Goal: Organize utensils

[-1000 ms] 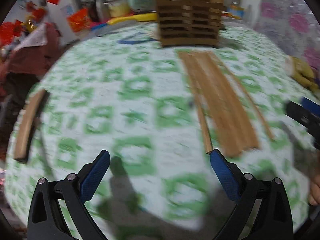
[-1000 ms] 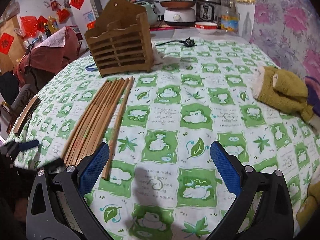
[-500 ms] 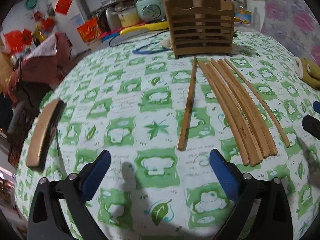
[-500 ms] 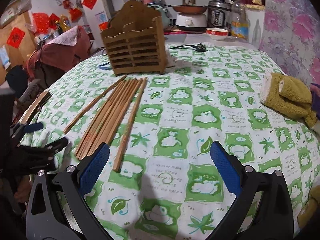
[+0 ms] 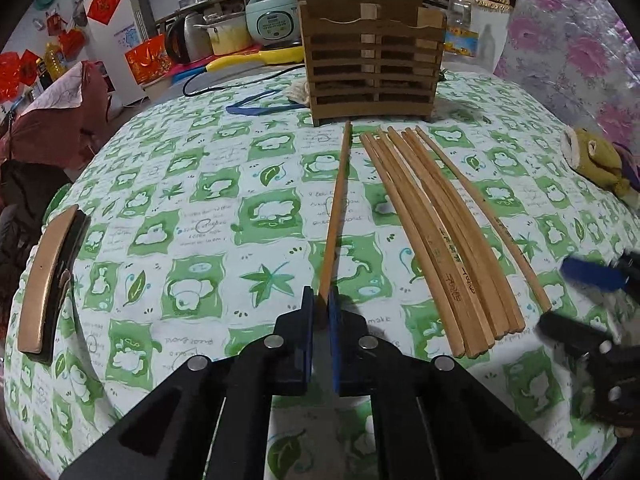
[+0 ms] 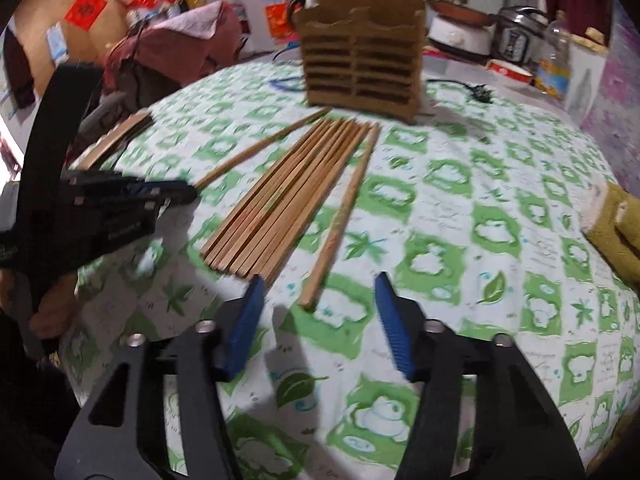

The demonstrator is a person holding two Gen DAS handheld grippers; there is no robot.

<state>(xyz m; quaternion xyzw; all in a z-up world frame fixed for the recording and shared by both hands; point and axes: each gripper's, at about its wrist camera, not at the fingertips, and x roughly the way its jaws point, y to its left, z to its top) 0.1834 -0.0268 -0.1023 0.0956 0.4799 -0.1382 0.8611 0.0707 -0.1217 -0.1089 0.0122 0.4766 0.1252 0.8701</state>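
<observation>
My left gripper (image 5: 320,300) is shut on the near end of a single wooden chopstick (image 5: 336,208) that lies on the green-patterned tablecloth and points toward the wooden slatted utensil holder (image 5: 372,68). Several more chopsticks (image 5: 440,236) lie in a bundle to its right. In the right wrist view my right gripper (image 6: 320,300) is open, its jaws astride the near end of a separate chopstick (image 6: 340,220) lying right of the bundle (image 6: 284,200). The holder (image 6: 360,68) stands at the far side. The left gripper (image 6: 120,196) shows at left, holding its chopstick (image 6: 260,148).
A wooden chair back (image 5: 44,280) sits past the table's left edge. A yellow plush toy (image 5: 596,160) lies at the right. A blue strap (image 5: 260,104) and a black cord (image 6: 476,92) lie near the holder. Kitchen appliances (image 5: 272,16) stand behind the table.
My left gripper has closed on the near end of the single chopstick. My right gripper has moved forward over the lone chopstick right of the bundle and narrowed its opening.
</observation>
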